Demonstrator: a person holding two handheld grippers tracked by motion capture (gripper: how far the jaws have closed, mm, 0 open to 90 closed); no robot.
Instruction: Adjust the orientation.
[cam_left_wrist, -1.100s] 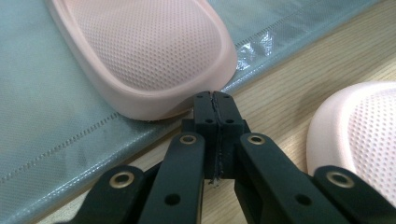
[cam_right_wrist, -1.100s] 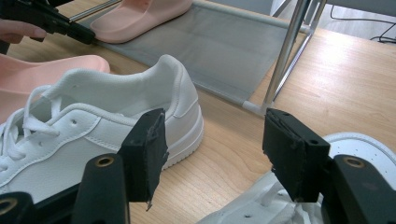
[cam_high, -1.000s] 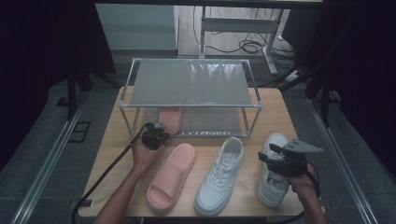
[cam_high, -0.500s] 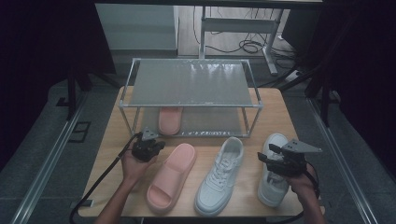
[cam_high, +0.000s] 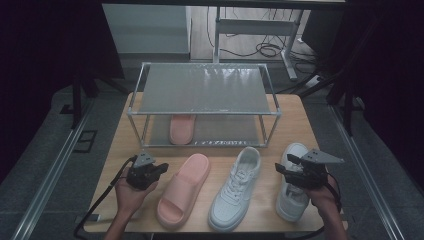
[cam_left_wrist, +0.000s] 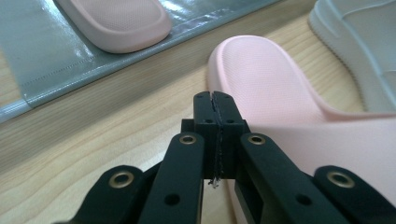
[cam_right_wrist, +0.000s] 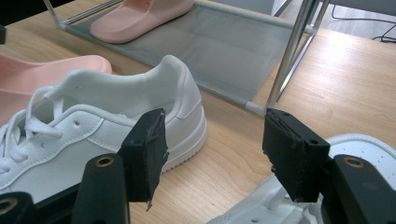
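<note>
One pink slipper (cam_high: 181, 128) lies on the lower shelf of the metal shoe rack (cam_high: 205, 87). Its mate (cam_high: 182, 190) lies on the table in front, next to two white sneakers (cam_high: 236, 187) (cam_high: 292, 200). My left gripper (cam_high: 157, 170) is just left of the table slipper, near its toe, with the jaws shut and nothing between them. In the left gripper view the fingertips (cam_left_wrist: 215, 95) meet in front of that slipper (cam_left_wrist: 280, 93). My right gripper (cam_high: 282, 167) hovers open over the right sneaker. Its view shows open jaws (cam_right_wrist: 212, 140), the middle sneaker's heel (cam_right_wrist: 93, 121) beyond them and the right sneaker (cam_right_wrist: 261, 205) below.
The rack stands at the back of the wooden table (cam_high: 125, 150), and its top shelf is bare mesh. A rack leg (cam_right_wrist: 289, 51) rises just beyond the right gripper. A black cable (cam_high: 100, 200) trails off the left gripper over the table's front left edge.
My left gripper has drawn back from the rack's lower shelf toward the person and to the left, jaws still shut. The right gripper has not moved.
</note>
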